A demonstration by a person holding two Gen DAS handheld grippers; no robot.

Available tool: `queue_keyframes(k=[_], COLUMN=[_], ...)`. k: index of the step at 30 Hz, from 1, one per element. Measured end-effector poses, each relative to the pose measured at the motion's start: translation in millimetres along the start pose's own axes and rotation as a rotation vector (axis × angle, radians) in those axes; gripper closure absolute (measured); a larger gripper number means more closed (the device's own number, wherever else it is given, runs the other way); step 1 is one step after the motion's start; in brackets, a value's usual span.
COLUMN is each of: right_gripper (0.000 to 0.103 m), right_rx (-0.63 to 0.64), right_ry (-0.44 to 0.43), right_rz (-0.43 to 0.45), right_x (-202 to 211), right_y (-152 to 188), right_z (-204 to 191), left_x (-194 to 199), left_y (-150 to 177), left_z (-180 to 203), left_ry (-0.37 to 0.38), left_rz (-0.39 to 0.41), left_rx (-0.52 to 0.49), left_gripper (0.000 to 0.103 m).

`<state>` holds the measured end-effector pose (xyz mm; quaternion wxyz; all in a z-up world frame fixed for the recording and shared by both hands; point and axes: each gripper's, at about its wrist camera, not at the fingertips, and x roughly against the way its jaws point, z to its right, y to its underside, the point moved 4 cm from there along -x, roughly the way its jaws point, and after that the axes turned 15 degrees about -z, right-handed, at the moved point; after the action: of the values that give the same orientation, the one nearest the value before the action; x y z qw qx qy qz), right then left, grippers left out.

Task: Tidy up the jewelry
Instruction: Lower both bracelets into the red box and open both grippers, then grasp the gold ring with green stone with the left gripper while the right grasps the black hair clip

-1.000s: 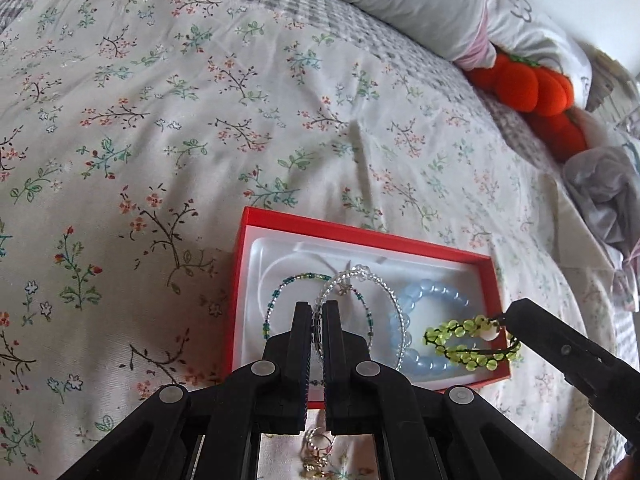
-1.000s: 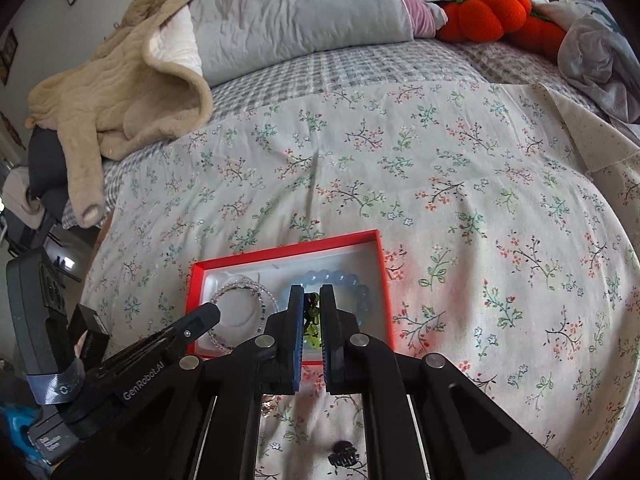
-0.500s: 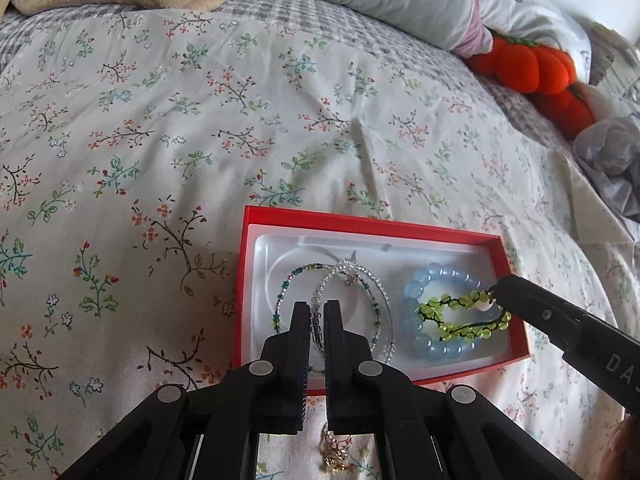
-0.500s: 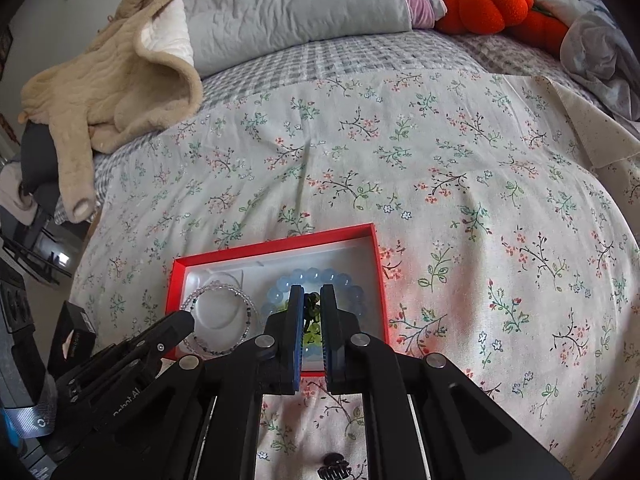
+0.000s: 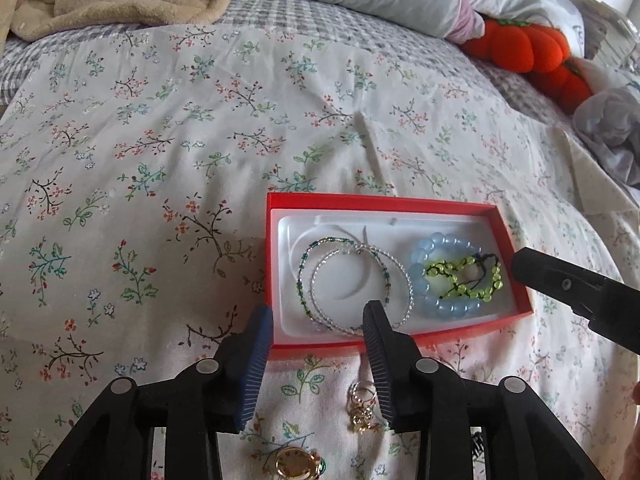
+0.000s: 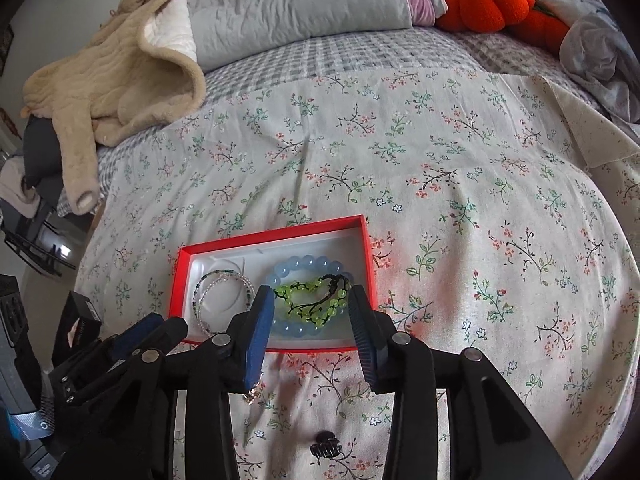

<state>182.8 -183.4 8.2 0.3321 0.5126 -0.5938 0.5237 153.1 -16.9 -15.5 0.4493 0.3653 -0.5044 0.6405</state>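
A red box [image 5: 376, 200] with a white insert lies on the flowered bedspread. Inside, a thin green-beaded bracelet [image 5: 304, 276] and a clear-beaded bracelet [image 5: 400, 276] lie flat at the left. At the right, a lime-green bracelet on black cord [image 5: 464, 276] rests on a blue bead bracelet [image 5: 420, 280]. My left gripper [image 5: 318, 312] hovers over the box's near edge; its jaws are opening and hold nothing. My right gripper [image 6: 312, 294] stands above the lime-green bracelet [image 6: 308, 300]. Its jaws are opening too, and its pads are clear of the beads.
Loose rings and charms [image 5: 362, 408] and a gold round piece [image 5: 298, 464] lie on the bedspread in front of the box. A black hair claw [image 6: 326, 450] lies nearer still. A beige fleece [image 6: 120, 64], a grey pillow [image 6: 296, 4] and orange plush pumpkins [image 6: 488, 4] are at the back.
Both grippers were shut and now stand apart. The left let go of the clear bracelet and the right let go of the lime-green one. Both bracelets now lie in the box.
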Motion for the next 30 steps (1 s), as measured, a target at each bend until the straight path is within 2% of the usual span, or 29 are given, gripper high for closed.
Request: queue_keyframes(k=[6,8,11,21,26,30], right_gripper=[0.053,0.051,0.049,0.048,0.041,0.04], right_rx=[0.007,0.013,0.023,0.019,0.005,-0.003], right_ry=[0.013,0.021,0.038,0.086,0.085,0.072], right_rz=[-0.034,-0.048,-0.075,-0.178,-0.267,-0.314], right_x=[4.2,4.0,1.9,-13.1,-28.3,-38.1], right_y=[15.5,21.3,29.7,54.5,66.1,72.5], right_z=[-3.2,-4.1,-3.9,8.3,13.9,14.9], left_x=[1.7,0.9,-0.9,-18.0,-34.8,-42.2], left_y=[14.3,19.2,26.5,47.8,59.5,64.1], left_z=[-4.7,-6.9,-9.6,-16.2,-17.4,-15.1], left_ry=[-0.029,-0.037,-0.046,-0.083,-0.056,-0.025], left_rz=[-0.041,-0.058,-0.09,-0.228,-0.341,-0.373], left_rx=[-0.023,-0.025,-0.027,-0.029,-0.003,0.016], left_gripper=[0.048,0.04,0.033,0.029,0.029,0.029])
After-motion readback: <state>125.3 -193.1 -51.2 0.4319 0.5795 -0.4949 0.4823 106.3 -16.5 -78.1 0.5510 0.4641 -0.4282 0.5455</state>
